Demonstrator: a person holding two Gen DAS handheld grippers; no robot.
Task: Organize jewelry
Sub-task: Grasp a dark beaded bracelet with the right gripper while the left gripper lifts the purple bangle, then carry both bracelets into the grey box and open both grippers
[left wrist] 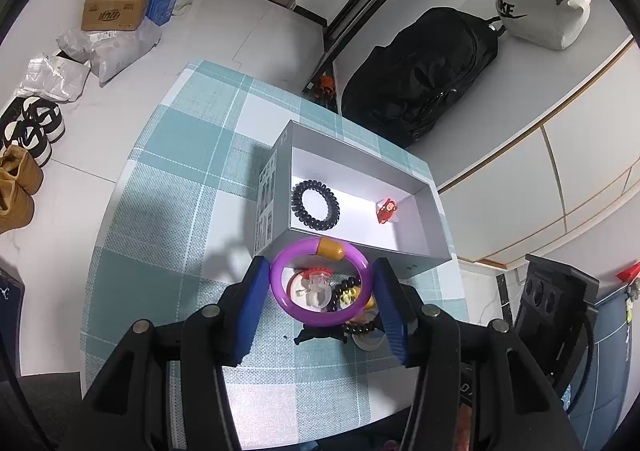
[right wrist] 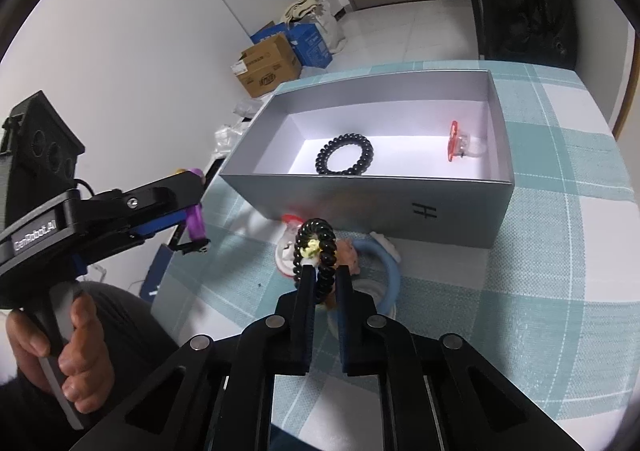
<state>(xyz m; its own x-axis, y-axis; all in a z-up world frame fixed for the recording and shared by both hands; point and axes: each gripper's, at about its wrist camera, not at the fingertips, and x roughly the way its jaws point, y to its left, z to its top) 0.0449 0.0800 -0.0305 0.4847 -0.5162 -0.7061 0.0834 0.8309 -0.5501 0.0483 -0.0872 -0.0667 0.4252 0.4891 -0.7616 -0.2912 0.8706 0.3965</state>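
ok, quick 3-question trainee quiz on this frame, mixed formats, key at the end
1. True or false: the grey box already holds a black coil hair tie.
2. What does the left gripper hold? A) purple bangle B) blue ring C) nothing
3. Fill in: the right gripper is shut on a black coil hair tie with a ___ charm.

Key: 1 true; 2 A; 3 yellow

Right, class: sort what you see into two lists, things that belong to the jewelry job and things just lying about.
Part of the job:
- purple bangle, held in the left tongs
- black spiral band, held in the right tongs
- grey box
- black coil band and red ring inside it

Lying about:
- black backpack
- cardboard box
- shoes
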